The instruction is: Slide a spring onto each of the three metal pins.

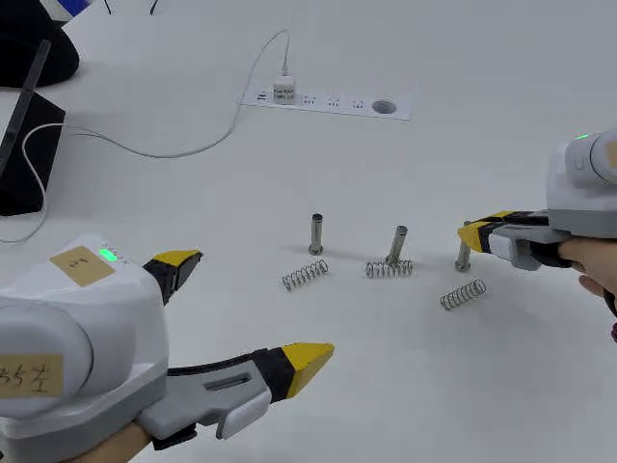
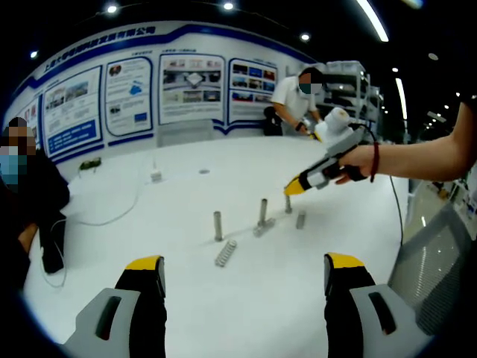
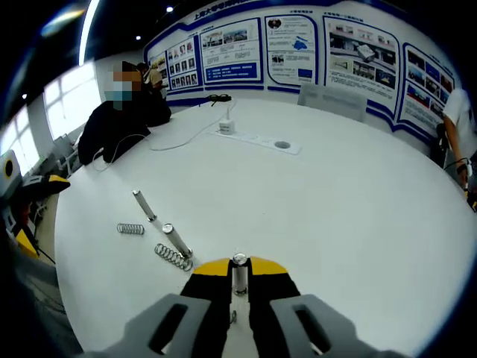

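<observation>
On table [image 1: 193,212] | steel pins [image 1: 316,233], coiled springs [image 1: 305,274] lying | left tongs [image 1: 258,304] wide | right tongs [image 3: 239,265] clasp rightmost pin [image 1: 464,258]

White tabletop [image 1: 434,386] with a white power strip [image 1: 328,101] at the far side, white charger [image 1: 283,90] plugged in, white cable [image 1: 174,149] trailing left toward black gear [image 1: 24,145], wall posters [image 2: 192,88] behind.

Bright, even light from ceiling lights [image 2: 370,19] falls on the white tabletop [image 1: 434,386], which looks nearly washed out in the head view. Shadows beneath the pins [image 1: 316,233] and springs [image 1: 305,274] are faint and soft. Both gripper views bow strongly at the edges, curving the posters [image 2: 128,95].
</observation>
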### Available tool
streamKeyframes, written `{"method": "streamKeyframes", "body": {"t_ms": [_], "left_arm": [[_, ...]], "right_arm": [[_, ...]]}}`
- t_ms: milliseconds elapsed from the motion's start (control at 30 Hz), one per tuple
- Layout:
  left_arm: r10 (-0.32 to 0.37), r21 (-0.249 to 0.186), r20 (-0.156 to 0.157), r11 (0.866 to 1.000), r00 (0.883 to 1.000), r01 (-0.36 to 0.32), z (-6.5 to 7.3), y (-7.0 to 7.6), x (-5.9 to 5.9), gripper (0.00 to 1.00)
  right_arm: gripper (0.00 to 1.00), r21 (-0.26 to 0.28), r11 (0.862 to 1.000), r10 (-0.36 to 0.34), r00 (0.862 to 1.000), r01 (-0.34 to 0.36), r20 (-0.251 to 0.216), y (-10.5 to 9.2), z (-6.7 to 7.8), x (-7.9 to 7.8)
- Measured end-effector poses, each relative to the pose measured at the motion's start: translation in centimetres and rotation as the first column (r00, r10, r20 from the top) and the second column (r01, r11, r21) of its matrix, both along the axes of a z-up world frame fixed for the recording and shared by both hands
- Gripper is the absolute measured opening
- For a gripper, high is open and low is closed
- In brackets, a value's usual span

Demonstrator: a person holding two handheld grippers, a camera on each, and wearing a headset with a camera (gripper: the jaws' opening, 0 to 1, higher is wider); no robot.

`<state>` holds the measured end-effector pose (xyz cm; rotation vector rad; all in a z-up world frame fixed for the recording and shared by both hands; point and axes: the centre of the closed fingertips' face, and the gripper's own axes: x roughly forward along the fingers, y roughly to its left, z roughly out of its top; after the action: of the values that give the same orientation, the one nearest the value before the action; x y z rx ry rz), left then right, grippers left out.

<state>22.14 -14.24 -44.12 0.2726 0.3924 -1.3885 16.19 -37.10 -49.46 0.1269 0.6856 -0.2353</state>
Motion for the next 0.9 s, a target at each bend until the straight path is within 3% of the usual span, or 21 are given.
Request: {"method": "streamKeyframes", "body": {"t_ms": [267,467,900], "left_arm": [[-0.007,-0.004,0.012,1.000,1.000,0.007,0.4,0.0,-0.1,0.89],[-0.009,0.002,0.016,1.000,1.000,0.009,0.5,0.1,-0.1,0.87],[-0.014,0.018,0.024,1.000,1.000,0.014,0.4,0.2,0.0,0.85]], "right_arm": [[0.08,-0.008,1.000,-0.004,1.000,0.004,-0.029,0.2,-0.1,-0.7],[0.09,0.022,0.999,-0.026,0.999,0.027,-0.031,0.3,-0.1,-1.0],[0.12,0.026,0.999,-0.033,0.999,0.034,-0.035,0.3,-0.1,-1.1]]}}
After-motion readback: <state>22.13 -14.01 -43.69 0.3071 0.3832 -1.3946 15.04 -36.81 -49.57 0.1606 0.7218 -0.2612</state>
